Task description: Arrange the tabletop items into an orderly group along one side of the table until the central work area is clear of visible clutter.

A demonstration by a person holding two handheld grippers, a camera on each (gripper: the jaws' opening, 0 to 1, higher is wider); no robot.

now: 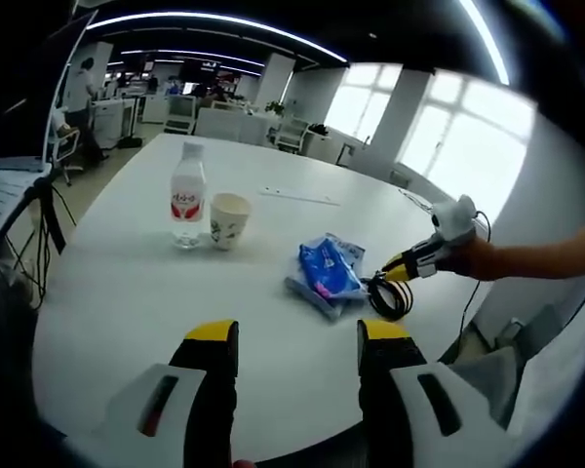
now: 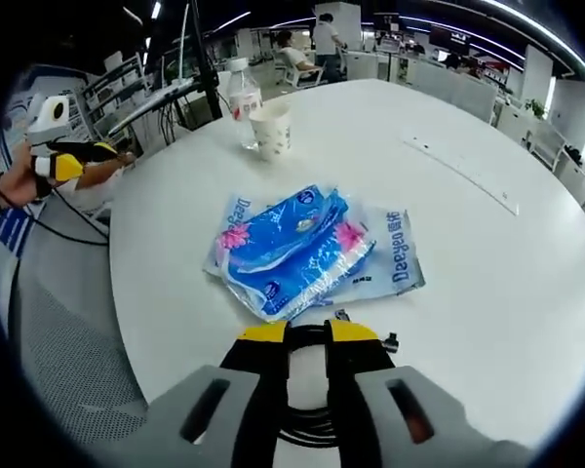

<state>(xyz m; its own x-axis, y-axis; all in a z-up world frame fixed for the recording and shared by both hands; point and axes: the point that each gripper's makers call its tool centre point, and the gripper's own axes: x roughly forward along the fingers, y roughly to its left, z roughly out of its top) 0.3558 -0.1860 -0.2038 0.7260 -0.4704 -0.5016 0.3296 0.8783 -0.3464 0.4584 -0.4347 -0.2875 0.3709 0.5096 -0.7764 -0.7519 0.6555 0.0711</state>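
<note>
Bottle (image 1: 187,195) and cup (image 1: 228,219) grouped; tissue packs (image 2: 302,244) remain mid-bench (image 1: 127,292). Right gripper (image 2: 307,333) fingers grasp coiled cable (image 2: 307,424); left gripper (image 1: 297,331) fingers released.

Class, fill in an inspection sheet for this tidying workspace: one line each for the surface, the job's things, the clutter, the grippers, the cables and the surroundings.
Surface: white round table, mostly bare.
Job's things: water bottle upright beside a paper cup; blue tissue pack lying flat nearer the right gripper; a long thin white strip further across the table.
Clutter: nothing seen beyond those items.
Grippers: left gripper open over the table edge, holding nothing; right gripper nearly closed on a coiled black cable.
Cables: the coiled cable at the table edge by the tissue pack; a black lead runs along the table behind the right gripper.
Surroundings: open office with desks, chairs, windows and people in the distance.
</note>
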